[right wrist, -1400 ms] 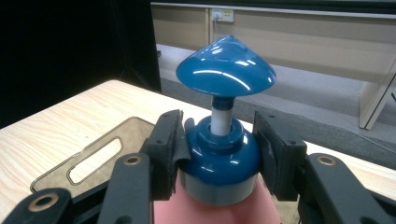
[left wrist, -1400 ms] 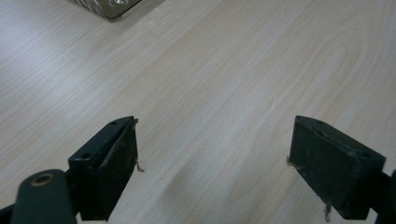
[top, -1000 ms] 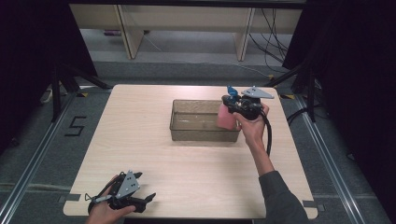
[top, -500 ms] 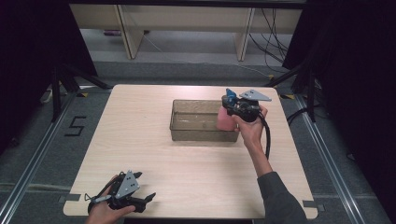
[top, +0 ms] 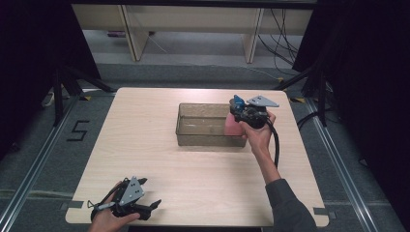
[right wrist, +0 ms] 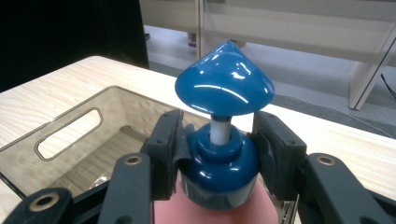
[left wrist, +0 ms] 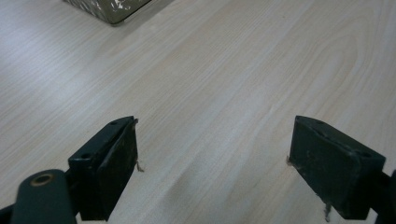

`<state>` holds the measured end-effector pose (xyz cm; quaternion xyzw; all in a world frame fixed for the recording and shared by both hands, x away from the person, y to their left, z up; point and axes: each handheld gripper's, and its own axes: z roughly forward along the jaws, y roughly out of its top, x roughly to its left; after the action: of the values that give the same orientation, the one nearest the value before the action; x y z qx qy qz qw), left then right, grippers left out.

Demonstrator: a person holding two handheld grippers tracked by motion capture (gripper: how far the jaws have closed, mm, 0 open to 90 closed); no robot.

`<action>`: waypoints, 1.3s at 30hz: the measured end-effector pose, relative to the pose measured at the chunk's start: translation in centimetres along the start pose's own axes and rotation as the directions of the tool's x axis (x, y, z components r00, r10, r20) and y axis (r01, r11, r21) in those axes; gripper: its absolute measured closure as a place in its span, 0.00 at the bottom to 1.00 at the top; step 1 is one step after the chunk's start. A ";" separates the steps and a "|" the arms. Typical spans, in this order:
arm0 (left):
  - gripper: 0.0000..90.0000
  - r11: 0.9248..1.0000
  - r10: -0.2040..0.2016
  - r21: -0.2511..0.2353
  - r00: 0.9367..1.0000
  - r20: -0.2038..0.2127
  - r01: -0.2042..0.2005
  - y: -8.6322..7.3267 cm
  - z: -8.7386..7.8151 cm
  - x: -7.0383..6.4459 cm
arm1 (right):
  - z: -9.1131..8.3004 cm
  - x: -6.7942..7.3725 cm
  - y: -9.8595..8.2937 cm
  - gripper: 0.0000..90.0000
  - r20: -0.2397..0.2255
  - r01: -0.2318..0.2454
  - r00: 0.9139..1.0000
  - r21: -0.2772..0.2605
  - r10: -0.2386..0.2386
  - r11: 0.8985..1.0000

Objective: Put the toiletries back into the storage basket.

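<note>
- Pink pump bottle [top: 232, 126] with blue pump cap [right wrist: 223, 86]: standing upright, body sitting at the right end of the clear bin [top: 189, 137], over its right wall.
- Right gripper [right wrist: 218, 149]: jaws closing on the bottle's blue collar, one pad pressing each side; the spout head is rising clear above them.
- In the high view, the right gripper [top: 244, 115] is hanging over the bin's right end, toward the worktop's [top: 145, 121] far right corner.
- Bin: sitting right of the worktop's centre, toward the far edge; slot handle showing in its end wall.
- Left gripper [top: 133, 205]: resting at the worktop's near left edge, well apart from the bin.
- Left gripper jaws: standing wide apart, bare wood grain between them.
</note>
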<state>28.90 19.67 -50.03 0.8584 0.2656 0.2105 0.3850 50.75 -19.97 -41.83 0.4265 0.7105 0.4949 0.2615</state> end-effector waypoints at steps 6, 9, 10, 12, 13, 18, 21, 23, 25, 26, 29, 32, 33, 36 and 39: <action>0.17 1.000 -0.002 -0.008 1.000 -0.012 0.002 0.0 0.0 0.0 | 0.0 -0.2 -0.4 0.60 0.005 0.007 1.000 0.004 -0.007 1.000; 0.17 1.000 -0.001 -0.007 1.000 -0.011 0.001 0.0 0.0 0.0 | 0.1 -0.3 -0.6 0.60 0.006 0.011 1.000 0.003 -0.011 1.000; 0.17 1.000 -0.001 -0.008 1.000 -0.011 0.001 0.0 0.0 0.0 | 0.0 -0.2 -0.7 0.60 0.013 0.002 1.000 0.008 -0.002 1.000; 0.17 1.000 -0.001 -0.011 1.000 -0.008 0.001 0.0 -0.1 0.0 | 0.0 -0.2 -0.7 0.60 0.014 0.005 1.000 0.009 -0.005 1.000; 0.17 1.000 -0.002 -0.011 1.000 -0.008 0.001 0.0 -0.1 0.0 | 0.0 -0.2 -0.8 0.61 0.013 0.000 1.000 0.003 0.000 1.000; 0.17 1.000 -0.001 -0.013 1.000 -0.007 0.001 0.0 -0.1 0.1 | -0.5 -0.2 -0.8 0.80 -0.019 -0.021 1.000 -0.029 0.020 0.999; 0.17 1.000 -0.003 -0.007 1.000 -0.008 0.003 0.0 0.0 0.0 | -0.7 -0.2 -0.5 0.80 0.001 0.044 0.999 -0.028 -0.044 0.999; 0.17 1.000 0.000 -0.010 1.000 -0.007 0.000 -0.1 0.1 0.0 | -0.8 0.0 -0.5 0.80 -0.005 0.059 0.998 -0.020 -0.059 0.998; 0.17 1.000 0.004 0.000 1.000 -0.006 -0.004 0.0 0.0 0.0 | -0.9 0.1 -0.5 0.80 0.003 0.072 0.997 -0.014 -0.072 0.997; 0.17 1.000 0.002 -0.001 1.000 -0.004 -0.002 0.0 0.0 0.0 | -0.9 0.1 -0.5 0.80 0.003 0.067 0.998 -0.012 -0.067 0.998; 0.17 1.000 0.011 0.005 1.000 -0.005 -0.011 0.0 0.0 0.0 | -1.1 -0.2 -0.7 0.79 -0.008 0.011 1.000 -0.005 -0.011 1.000; 0.17 1.000 -0.009 -0.006 1.000 0.005 0.009 -0.1 0.2 -0.1 | -1.2 -0.4 -0.8 0.71 -0.028 -0.004 1.000 -0.013 0.004 1.000; 0.17 1.000 0.001 -0.001 1.000 0.000 -0.001 -0.1 0.1 -0.1 | -1.2 -0.3 -0.7 0.68 -0.034 -0.025 0.999 -0.005 0.025 1.000; 0.17 1.000 0.001 0.000 1.000 -0.005 -0.001 -0.1 0.1 -0.1 | -0.9 -0.2 -0.8 0.48 -0.037 -0.063 0.997 0.012 0.064 0.998; 0.17 1.000 0.006 0.002 1.000 -0.004 -0.006 -0.1 0.1 0.0 | -0.7 -0.2 -1.0 0.40 -0.040 -0.076 0.996 0.032 0.077 0.997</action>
<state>28.89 19.67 -50.13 0.8591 0.2642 0.2131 0.3831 49.95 -20.68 -42.50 0.4471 0.7064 0.5022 0.2211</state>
